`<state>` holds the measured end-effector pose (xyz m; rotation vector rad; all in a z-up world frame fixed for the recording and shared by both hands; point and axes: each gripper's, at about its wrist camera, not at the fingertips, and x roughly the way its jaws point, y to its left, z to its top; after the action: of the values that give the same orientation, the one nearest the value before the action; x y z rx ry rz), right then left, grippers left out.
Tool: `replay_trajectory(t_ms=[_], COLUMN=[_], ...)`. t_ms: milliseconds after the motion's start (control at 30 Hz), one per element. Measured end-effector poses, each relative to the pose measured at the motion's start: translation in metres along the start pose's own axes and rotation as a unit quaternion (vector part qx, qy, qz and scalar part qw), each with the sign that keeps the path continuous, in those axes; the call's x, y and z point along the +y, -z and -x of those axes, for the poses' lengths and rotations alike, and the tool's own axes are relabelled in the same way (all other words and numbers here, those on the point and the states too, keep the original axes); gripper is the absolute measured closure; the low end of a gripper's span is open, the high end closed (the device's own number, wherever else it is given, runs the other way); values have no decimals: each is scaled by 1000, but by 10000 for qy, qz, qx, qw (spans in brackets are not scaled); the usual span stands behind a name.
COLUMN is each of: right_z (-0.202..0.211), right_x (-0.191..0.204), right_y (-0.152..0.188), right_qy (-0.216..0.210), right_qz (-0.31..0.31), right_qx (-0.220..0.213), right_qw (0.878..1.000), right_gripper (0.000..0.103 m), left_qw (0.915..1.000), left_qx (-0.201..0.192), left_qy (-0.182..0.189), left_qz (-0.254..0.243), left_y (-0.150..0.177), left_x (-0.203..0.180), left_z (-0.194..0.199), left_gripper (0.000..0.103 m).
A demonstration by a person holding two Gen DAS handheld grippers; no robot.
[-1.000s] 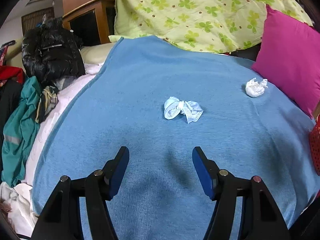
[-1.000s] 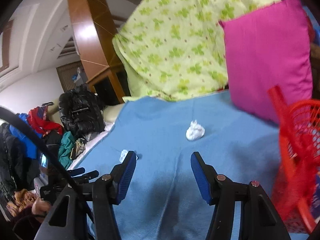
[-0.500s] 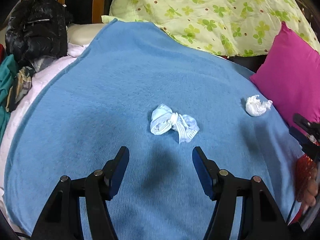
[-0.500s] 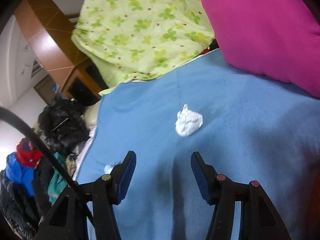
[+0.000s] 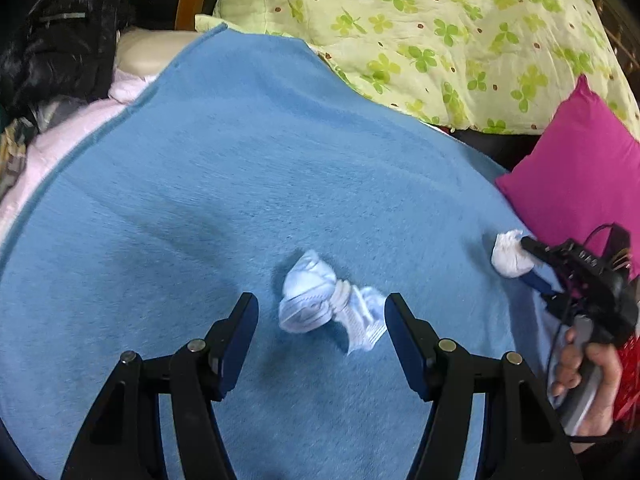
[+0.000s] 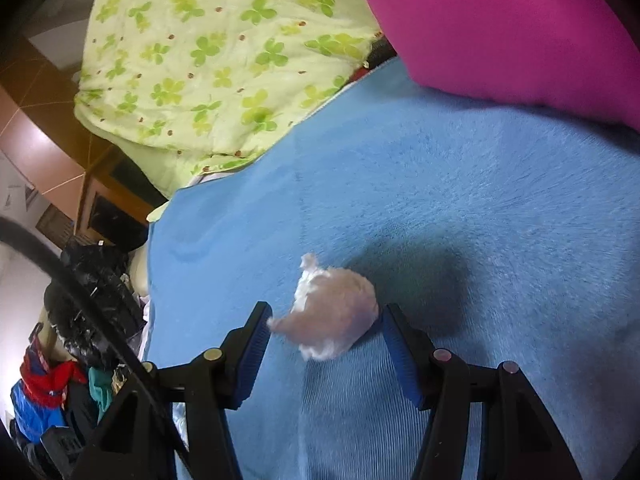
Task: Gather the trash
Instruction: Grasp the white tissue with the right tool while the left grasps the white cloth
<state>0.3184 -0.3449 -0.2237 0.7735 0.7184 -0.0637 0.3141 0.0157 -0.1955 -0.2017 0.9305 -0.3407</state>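
A crumpled pale blue face mask (image 5: 320, 300) lies on the blue blanket (image 5: 240, 160). My left gripper (image 5: 320, 312) stands open around its near end, and neither pad touches it. To the right lies a white tissue ball (image 5: 508, 256) with my right gripper (image 5: 530, 266), held by a hand (image 5: 588, 376), reaching it. The right wrist view shows the tissue ball (image 6: 336, 312) on the blanket (image 6: 440, 180) between the fingers of my right gripper (image 6: 326, 316). That gripper is open, its pads right at the tissue's edges without squeezing.
A pink pillow (image 5: 580, 172) (image 6: 500, 20) leans right of the tissue. A green clover quilt (image 5: 440, 32) (image 6: 220, 60) is heaped behind. A red basket (image 5: 628, 380) shows at the right edge. A black jacket (image 5: 60, 40) and clothes (image 6: 44, 392) pile up on the left.
Both grippers moved forward and down. The mask now sits between the left fingers and the tissue between the right fingers. The red basket has left the right wrist view. Jaw widths are unchanged.
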Motion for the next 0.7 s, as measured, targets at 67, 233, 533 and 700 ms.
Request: replay_trajectory(t_ms=[67,233,533,700], right_z=[-7,-19,-7,16], right_x=[0,4,16,33], right_y=[-2,-1,4,14], right_qy=[31,88,-54,-213], right_qz=[-15,208,423,668], right_qx=[15,153,108,31], right_qw=[10000,9996,9990,9975], right_gripper=[43,63,68,68], left_qw=[10000,9998,9998,9998], left_qx=[52,191,197,-8], left_qy=[-32,-72,-39,-16], left_qz=[27,22,4,-184], left_y=[-3,-4,-1,-1], left_x=[-3,-9,-9,-13], left_z=[-9,-27,-35,-23], left_gripper=[37,37,58,85])
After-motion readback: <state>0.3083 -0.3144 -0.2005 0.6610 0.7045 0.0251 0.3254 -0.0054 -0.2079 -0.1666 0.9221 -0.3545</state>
